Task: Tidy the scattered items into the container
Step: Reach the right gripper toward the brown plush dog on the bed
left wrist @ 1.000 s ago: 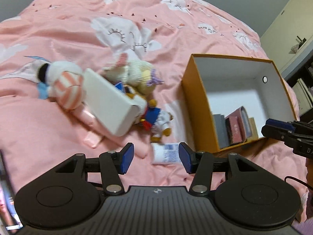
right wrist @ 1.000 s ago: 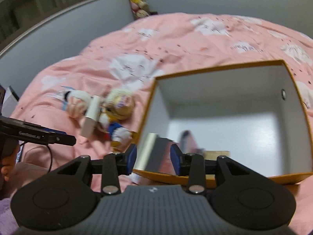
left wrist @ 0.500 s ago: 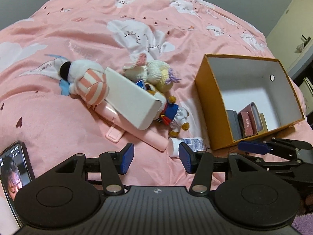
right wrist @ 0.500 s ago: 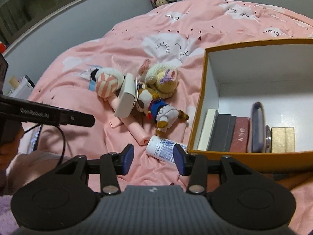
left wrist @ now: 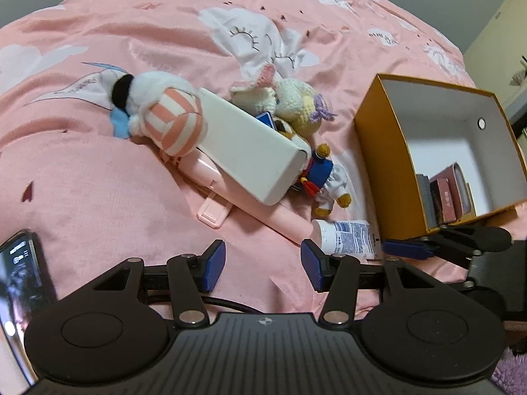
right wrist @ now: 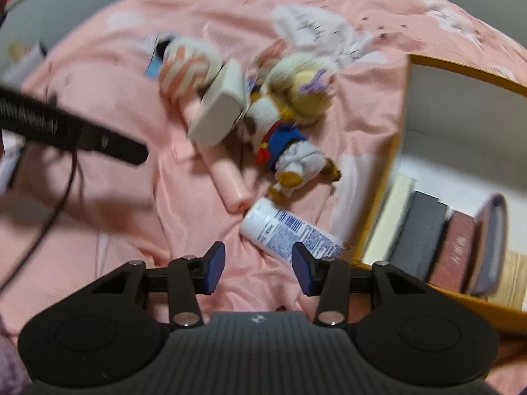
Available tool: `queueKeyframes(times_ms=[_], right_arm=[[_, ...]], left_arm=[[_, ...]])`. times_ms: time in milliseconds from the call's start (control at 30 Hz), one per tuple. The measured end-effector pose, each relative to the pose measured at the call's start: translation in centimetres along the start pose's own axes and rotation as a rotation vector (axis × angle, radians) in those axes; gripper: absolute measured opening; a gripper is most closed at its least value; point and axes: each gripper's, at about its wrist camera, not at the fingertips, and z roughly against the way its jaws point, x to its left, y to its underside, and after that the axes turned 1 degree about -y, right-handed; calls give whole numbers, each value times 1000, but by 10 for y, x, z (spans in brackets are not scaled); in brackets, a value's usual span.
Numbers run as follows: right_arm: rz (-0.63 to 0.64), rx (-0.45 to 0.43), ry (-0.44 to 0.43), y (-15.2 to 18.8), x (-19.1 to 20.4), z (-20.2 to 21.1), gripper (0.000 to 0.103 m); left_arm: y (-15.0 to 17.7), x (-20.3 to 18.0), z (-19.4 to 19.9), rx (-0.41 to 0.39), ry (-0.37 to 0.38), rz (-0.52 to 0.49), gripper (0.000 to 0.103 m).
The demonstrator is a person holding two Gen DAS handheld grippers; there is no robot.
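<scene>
While we hold both tools low over the pink bedspread [left wrist: 98, 181], our left gripper [left wrist: 263, 265] has its blue-padded jaws spread apart with nothing between them, and our right gripper [right wrist: 258, 268] is likewise parted and empty. Just ahead of the right gripper's far pad lies a white tube [right wrist: 290, 228] with blue print, flat on the bedding, touching or nearly touching the outer wall of the orange box [left wrist: 378, 168]; in the left view the same tube [left wrist: 346, 235] sits just beyond the left gripper's right pad. At the left edge of the left view a phone [left wrist: 19, 293] lies on the cover with its screen lit. Beyond the tube a long pink stick-shaped item [left wrist: 250, 204] runs diagonally, with a white rectangular case [left wrist: 250, 151] resting tilted on top of it. Beside the case's near end lies a small duck plush in a blue sailor top [left wrist: 324, 177], close to the box. Farther off, a pink-and-white striped plush [left wrist: 164, 115] leans against the case's far end, and a cream crocheted toy with a purple tuft [left wrist: 296, 102] sits behind the case. Inside the white-lined box, several slim boxes [right wrist: 438, 247] stand upright in a row along the near wall. The right view is blurred.
</scene>
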Motion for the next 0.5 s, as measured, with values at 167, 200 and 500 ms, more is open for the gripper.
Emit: queueKeyframes(times_ms=[167,200,500], right_arm=[[124,21,65,2,10,-9,45],[144,24,84,3,13,-10,43],[374,25,194,-5,42,-19,39]], left_arm=[[3,-10,-11,17,-16,-72,59],[3,-12,-13,20,-19,-83,59],[-3,-5,-17,14,-11,-74,59]])
